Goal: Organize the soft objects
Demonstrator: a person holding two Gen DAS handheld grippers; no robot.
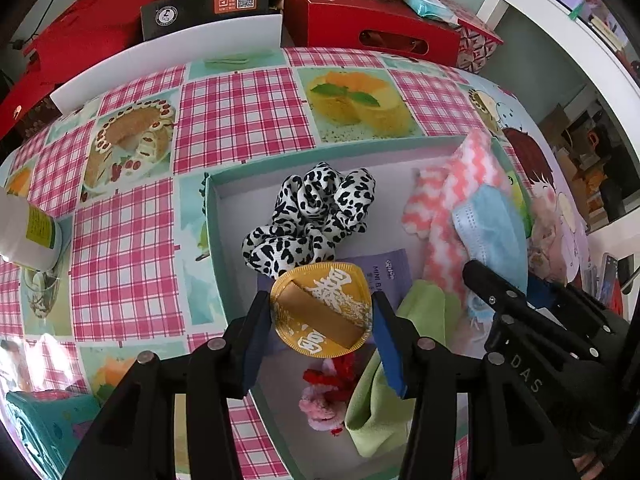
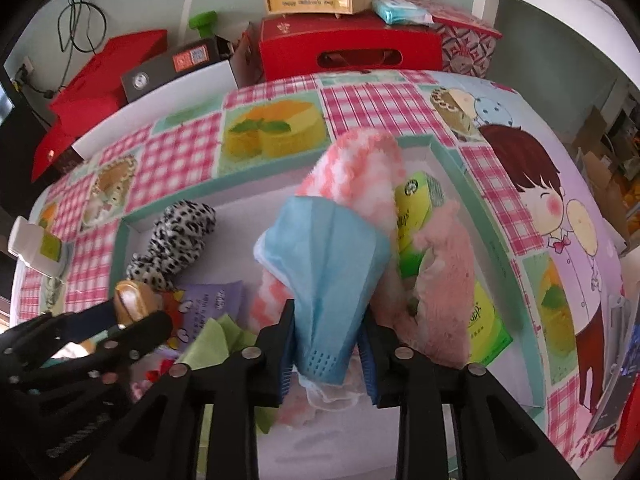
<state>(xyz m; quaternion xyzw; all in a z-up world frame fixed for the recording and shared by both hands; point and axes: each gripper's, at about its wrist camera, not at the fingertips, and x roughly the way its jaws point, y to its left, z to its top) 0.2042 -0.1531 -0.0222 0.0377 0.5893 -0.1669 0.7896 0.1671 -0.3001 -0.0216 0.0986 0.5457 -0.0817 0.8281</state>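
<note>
Between my left gripper [image 1: 322,316] pads sat the gold round pad [image 1: 320,310], clamped on both edges, held just above the teal-rimmed box [image 1: 212,216]. My right gripper [image 2: 326,340] had the blue face mask [image 2: 324,276] between its pads; whether they were pressing on it I couldn't tell. Below the left tool: red-and-pink fuzzy piece [image 1: 326,396] and green cloth [image 1: 376,400] on the box floor. Mid-box: purple packet [image 1: 384,276], leopard scrunchie [image 1: 308,216], pink-and-white zigzag towel [image 2: 356,176], green tissue packs [image 2: 416,216] and pink plush [image 2: 440,280] by the right wall. Box sat on the pink checked tablecloth [image 1: 240,112]. White bottle [image 1: 28,232] stood left. Farthest back: red boxes [image 2: 348,48].
</note>
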